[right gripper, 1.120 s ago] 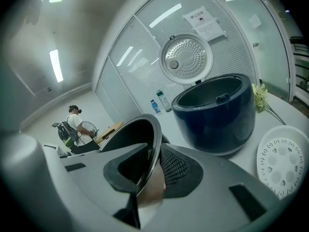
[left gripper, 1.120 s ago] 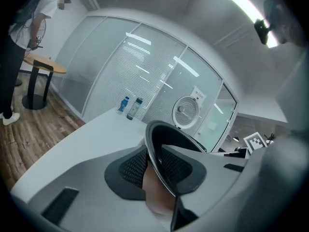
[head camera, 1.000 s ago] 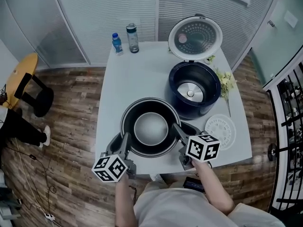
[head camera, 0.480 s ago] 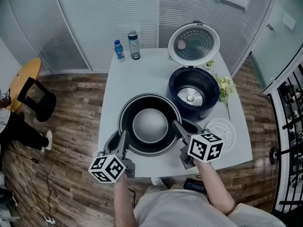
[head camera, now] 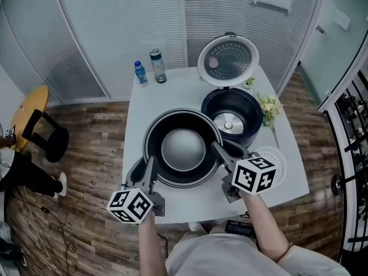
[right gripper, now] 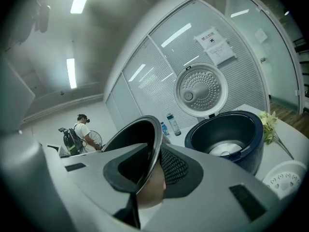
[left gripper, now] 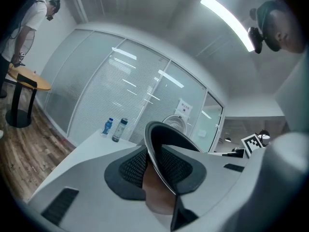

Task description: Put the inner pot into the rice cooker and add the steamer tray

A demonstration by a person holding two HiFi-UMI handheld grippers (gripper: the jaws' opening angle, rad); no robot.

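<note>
Head view: inner pot (head camera: 183, 149) is wide and round, dark nonstick walls, pale grey flat bottom, thin shiny rim. Left gripper (head camera: 145, 174) grips near-left rim, right gripper (head camera: 229, 153) grips right rim; pot hangs btwn both. Rice cooker (head camera: 232, 111), lid up, just beyond right jaws. White steamer tray (head camera: 270, 152) on table (head camera: 172, 91), beside right gripper.

Left gripper view: jaws clenched on rim, one jaw inside wall, other outside; rim runs tilted btwn them.

Right gripper view: same clamp on rim; interior black, edge bright. Cooker ahead, right of jaws.
</note>
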